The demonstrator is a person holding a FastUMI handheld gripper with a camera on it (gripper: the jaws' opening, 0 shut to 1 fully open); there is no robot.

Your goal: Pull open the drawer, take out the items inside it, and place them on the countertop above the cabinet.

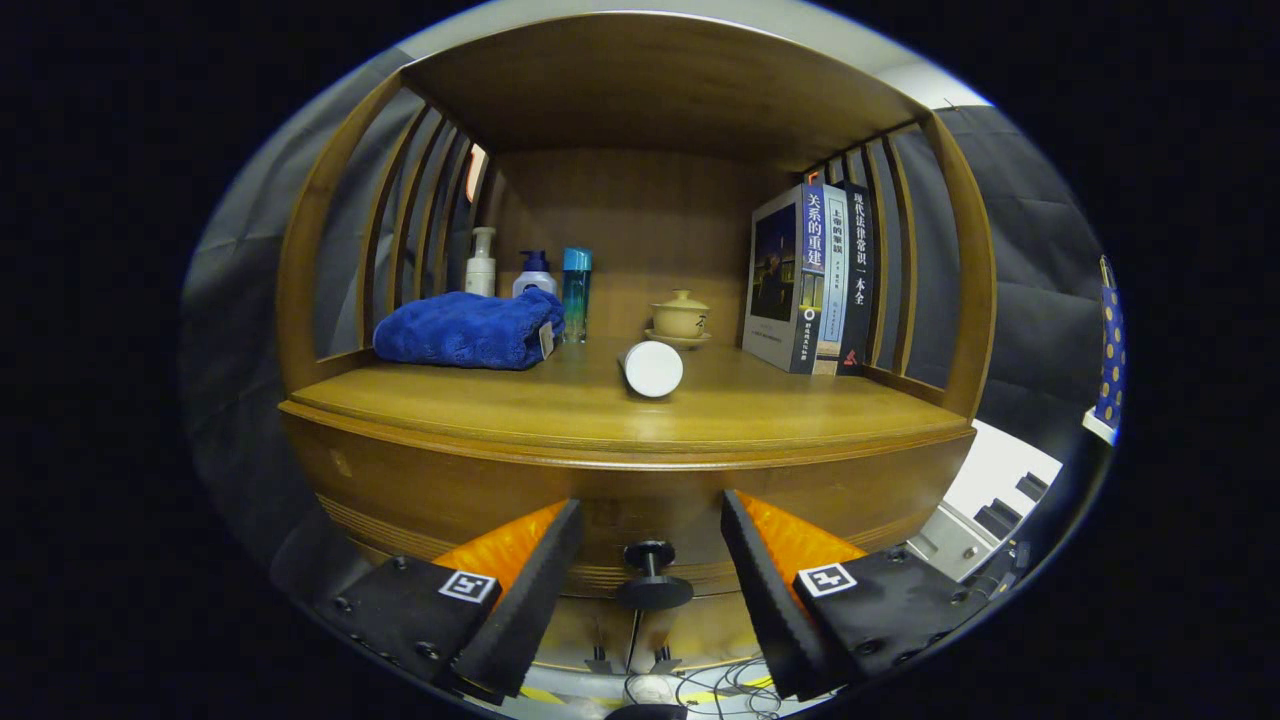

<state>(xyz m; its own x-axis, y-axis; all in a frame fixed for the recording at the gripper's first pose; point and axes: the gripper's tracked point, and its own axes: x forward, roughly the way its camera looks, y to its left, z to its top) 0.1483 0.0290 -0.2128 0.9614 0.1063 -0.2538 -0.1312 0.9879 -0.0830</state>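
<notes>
The wooden cabinet's drawer front (630,520) curves across below the countertop (560,405). Its black round knob (652,578) sticks out toward me. My gripper (650,545) is open, and the knob sits in the gap between the two orange-and-black fingers (525,575) without touching either. The drawer looks closed, so its inside is hidden. A white cylinder (652,368) lies on its side on the countertop, end facing me.
On the countertop stand a folded blue towel (468,330), three bottles (535,278) behind it, a small lidded tea cup on a saucer (680,318) and upright books (812,290) at the right. Slatted wooden side walls and a top panel enclose the shelf. Cables lie on the floor below.
</notes>
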